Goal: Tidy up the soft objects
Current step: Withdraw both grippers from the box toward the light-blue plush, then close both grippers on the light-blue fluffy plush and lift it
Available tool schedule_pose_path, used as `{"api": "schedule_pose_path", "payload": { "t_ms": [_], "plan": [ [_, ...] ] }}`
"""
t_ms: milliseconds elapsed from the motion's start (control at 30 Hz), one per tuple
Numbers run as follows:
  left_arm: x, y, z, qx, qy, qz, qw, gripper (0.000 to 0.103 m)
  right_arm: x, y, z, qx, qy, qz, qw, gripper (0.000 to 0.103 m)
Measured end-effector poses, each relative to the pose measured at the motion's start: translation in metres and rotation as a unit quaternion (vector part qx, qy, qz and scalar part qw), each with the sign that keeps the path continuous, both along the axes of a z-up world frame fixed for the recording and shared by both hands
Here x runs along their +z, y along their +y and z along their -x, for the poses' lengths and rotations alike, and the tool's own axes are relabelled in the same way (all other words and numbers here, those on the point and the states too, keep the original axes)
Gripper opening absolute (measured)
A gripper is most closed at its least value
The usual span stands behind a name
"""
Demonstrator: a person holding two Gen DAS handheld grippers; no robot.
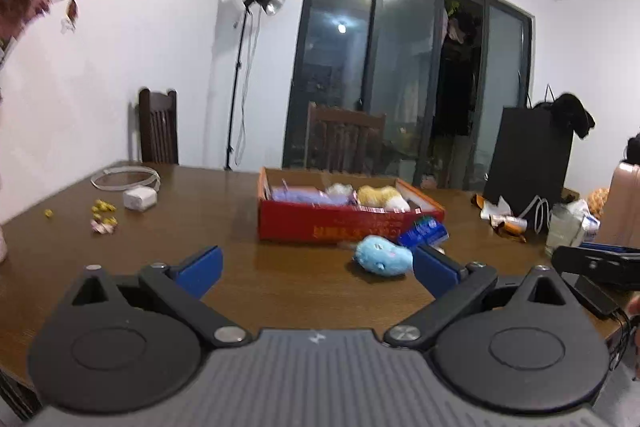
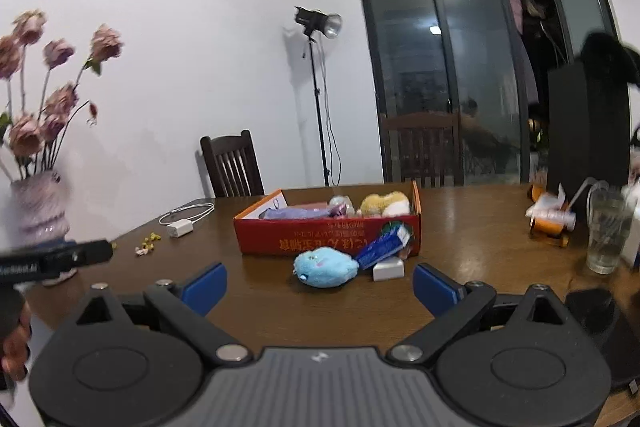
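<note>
A light blue plush toy (image 1: pixel 383 255) (image 2: pixel 326 267) lies on the brown table in front of a red cardboard box (image 1: pixel 344 225) (image 2: pixel 320 239). Inside the box sit a yellow-and-white plush (image 1: pixel 382 195) (image 2: pixel 385 203), a small pale plush and a purple soft item (image 1: pixel 304 195) (image 2: pixel 294 213). My left gripper (image 1: pixel 318 267) stands open over the near table, the blue plush just beyond its right finger. My right gripper (image 2: pixel 320 285) is open too, wide, with the blue plush a little past its fingertips and nothing between them.
A blue carton (image 2: pixel 382 247) and a small white box (image 2: pixel 388 270) lie beside the blue plush. A white charger with cable (image 2: pixel 180 227), a vase of pink flowers (image 2: pixel 40 211), a glass (image 2: pixel 608 231), wrappers and a black bag (image 1: pixel 528 155) stand around. Chairs line the far edge.
</note>
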State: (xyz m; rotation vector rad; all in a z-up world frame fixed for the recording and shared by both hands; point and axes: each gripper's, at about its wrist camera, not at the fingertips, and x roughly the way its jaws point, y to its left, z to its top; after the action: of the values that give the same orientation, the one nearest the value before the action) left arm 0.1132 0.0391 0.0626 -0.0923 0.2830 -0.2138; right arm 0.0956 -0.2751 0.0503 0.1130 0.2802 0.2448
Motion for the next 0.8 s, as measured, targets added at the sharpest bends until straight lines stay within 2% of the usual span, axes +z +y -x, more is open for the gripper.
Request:
{"api": "schedule_pose_path", "payload": {
  "t_ms": [100,233,300,333,367,433,533,600,700,733,767,800],
  "plan": [
    [-0.012,-0.007,-0.023,-0.016,0.024,0.004,0.9996,0.103,-0.014,-0.003,-0.021,-0.006,0.025,-0.02,0.999,0.097],
    [-0.023,-0.022,-0.067,-0.045,0.051,0.013,0.9976,0.101,-0.035,-0.007,-0.066,0.003,0.069,-0.061,0.996,0.083],
    [-0.026,-0.029,-0.098,-0.066,0.054,0.022,0.9961,0.092,-0.046,-0.008,-0.097,0.005,0.093,-0.086,0.992,0.08],
    [-0.028,-0.033,-0.113,-0.067,0.063,0.023,0.9955,0.078,-0.052,-0.01,-0.115,0.003,0.107,-0.104,0.989,0.078],
    [-0.03,-0.037,-0.132,-0.072,0.073,0.023,0.9945,0.069,-0.057,-0.01,-0.13,0.003,0.117,-0.12,0.986,0.075],
    [-0.036,-0.045,-0.168,-0.09,0.093,0.03,0.9911,0.067,-0.066,-0.011,-0.16,0.005,0.135,-0.15,0.979,0.069],
    [-0.046,-0.054,-0.218,-0.124,0.122,0.052,0.9835,0.066,-0.077,-0.007,-0.199,-0.001,0.155,-0.168,0.973,0.06],
    [-0.057,-0.057,-0.248,-0.134,0.144,0.075,0.9776,0.068,-0.084,-0.003,-0.22,-0.009,0.163,-0.174,0.971,0.059],
    [-0.071,-0.058,-0.272,-0.141,0.16,0.11,0.9707,0.066,-0.092,-0.001,-0.242,-0.02,0.164,-0.182,0.969,0.057],
    [-0.075,-0.058,-0.277,-0.149,0.167,0.118,0.9674,0.059,-0.095,-0.001,-0.247,-0.017,0.168,-0.19,0.967,0.051],
    [-0.079,-0.058,-0.28,-0.158,0.176,0.122,0.9639,0.047,-0.097,-0.001,-0.251,-0.012,0.172,-0.198,0.965,0.044],
    [-0.083,-0.058,-0.282,-0.166,0.189,0.121,0.9602,0.042,-0.098,-0.001,-0.252,0.0,0.168,-0.203,0.965,0.042]
  ]
}}
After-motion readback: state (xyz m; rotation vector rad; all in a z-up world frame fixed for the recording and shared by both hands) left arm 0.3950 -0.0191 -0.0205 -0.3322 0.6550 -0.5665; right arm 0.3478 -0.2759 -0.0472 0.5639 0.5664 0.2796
